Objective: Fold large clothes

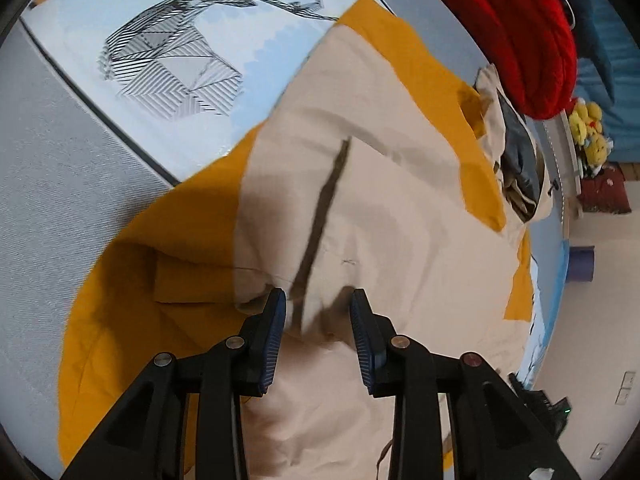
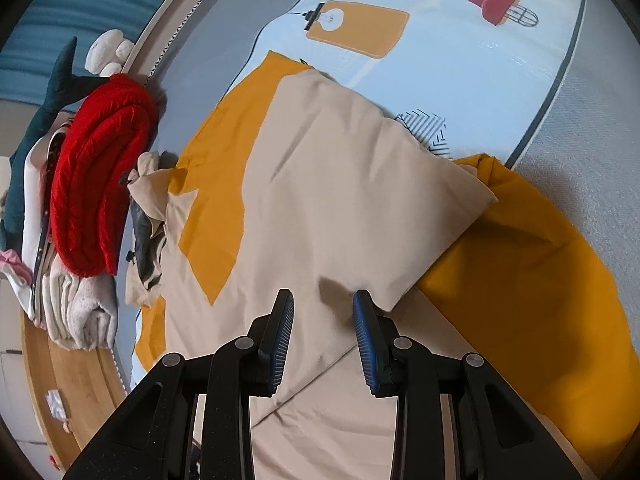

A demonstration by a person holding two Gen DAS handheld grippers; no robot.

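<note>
A large beige and mustard-yellow garment (image 1: 380, 208) lies spread on a printed play mat (image 1: 132, 20). A dark zipper line (image 1: 324, 216) runs down its beige front. My left gripper (image 1: 318, 300) is open just above the beige cloth near the lower end of the zipper. In the right wrist view the same garment (image 2: 328, 184) has a beige flap folded over, with a yellow part (image 2: 532, 264) at the right. My right gripper (image 2: 323, 300) is open over the folded beige edge and holds nothing.
A folded red knit (image 2: 100, 184) sits on a stack of folded clothes (image 2: 80, 312) at the mat's edge; it also shows in the left wrist view (image 1: 516, 28). Yellow plush toys (image 1: 590, 132) and grey carpet (image 1: 52, 184) border the mat (image 2: 440, 40).
</note>
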